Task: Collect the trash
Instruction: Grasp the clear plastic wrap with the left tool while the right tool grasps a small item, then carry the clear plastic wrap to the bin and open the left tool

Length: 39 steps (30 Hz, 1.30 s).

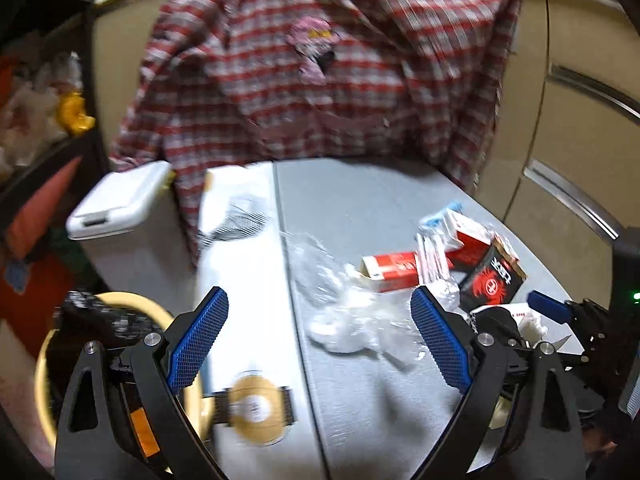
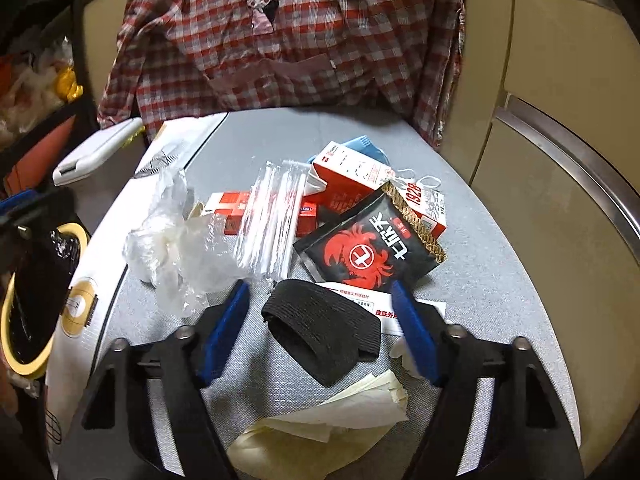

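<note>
Right gripper (image 2: 320,316) spread wide, straddling the black elastic band (image 2: 322,330) at dead 12 o'clock, long axis running 9-to-3 across the fingers. Left gripper (image 1: 320,340) also spread, over crumpled plastic wrap (image 1: 344,320).

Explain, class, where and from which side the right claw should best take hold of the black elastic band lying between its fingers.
Probably the black elastic band is best gripped across its folded middle, coming straight down from above. It lies flat on the grey table as a low, arched strip, and the open right claw already straddles it, so its blue fingers could close on both edges.
</note>
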{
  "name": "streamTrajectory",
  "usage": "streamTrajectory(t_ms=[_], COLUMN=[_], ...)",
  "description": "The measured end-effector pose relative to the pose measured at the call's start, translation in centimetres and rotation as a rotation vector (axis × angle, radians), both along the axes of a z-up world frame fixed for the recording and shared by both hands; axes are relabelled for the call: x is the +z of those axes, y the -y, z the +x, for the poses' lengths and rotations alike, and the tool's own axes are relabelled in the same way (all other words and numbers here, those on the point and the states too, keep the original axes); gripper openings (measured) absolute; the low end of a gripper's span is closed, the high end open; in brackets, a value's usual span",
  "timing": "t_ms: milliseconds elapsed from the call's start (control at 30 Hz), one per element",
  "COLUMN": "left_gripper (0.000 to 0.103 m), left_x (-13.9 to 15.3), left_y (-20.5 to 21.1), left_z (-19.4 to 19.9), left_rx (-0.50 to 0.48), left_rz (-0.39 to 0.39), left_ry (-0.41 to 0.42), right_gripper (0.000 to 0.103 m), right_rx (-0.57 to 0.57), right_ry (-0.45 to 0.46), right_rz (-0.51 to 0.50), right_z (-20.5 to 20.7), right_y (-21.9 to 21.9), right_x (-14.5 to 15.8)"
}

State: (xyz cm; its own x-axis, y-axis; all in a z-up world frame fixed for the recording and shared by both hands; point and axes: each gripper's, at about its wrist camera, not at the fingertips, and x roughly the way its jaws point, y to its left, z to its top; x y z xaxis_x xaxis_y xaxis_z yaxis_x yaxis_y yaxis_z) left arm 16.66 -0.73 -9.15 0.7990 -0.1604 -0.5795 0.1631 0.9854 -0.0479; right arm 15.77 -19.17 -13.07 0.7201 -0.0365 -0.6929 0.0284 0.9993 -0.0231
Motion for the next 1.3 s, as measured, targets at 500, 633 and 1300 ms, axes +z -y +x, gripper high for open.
streamTrajectory(t_ms=[500, 633, 1300], left_gripper=[0.02, 0.019, 0.019], left_x=[-3.8, -1.7, 7.1], left_y=[2.8, 2.1, -2.0], left_z=[3.4, 2.4, -2.5], left_rx=[-0.095, -0.103, -0.015], left_rz=[0.013, -0.031, -0.051], left_ry=[-0.102, -0.065, 0.048], right_gripper=[0.012, 0.009, 0.006], right_rx=[-0.061, -0.1, -0.112], right_ry=[0.033, 0.079, 0.171], right_rz=[0.073, 0.106, 0.208], right_z=[-0.3, -0.9, -4.6], right_y=[2.3, 3.6, 5.3], right_x=[2.4, 4.0, 10.1])
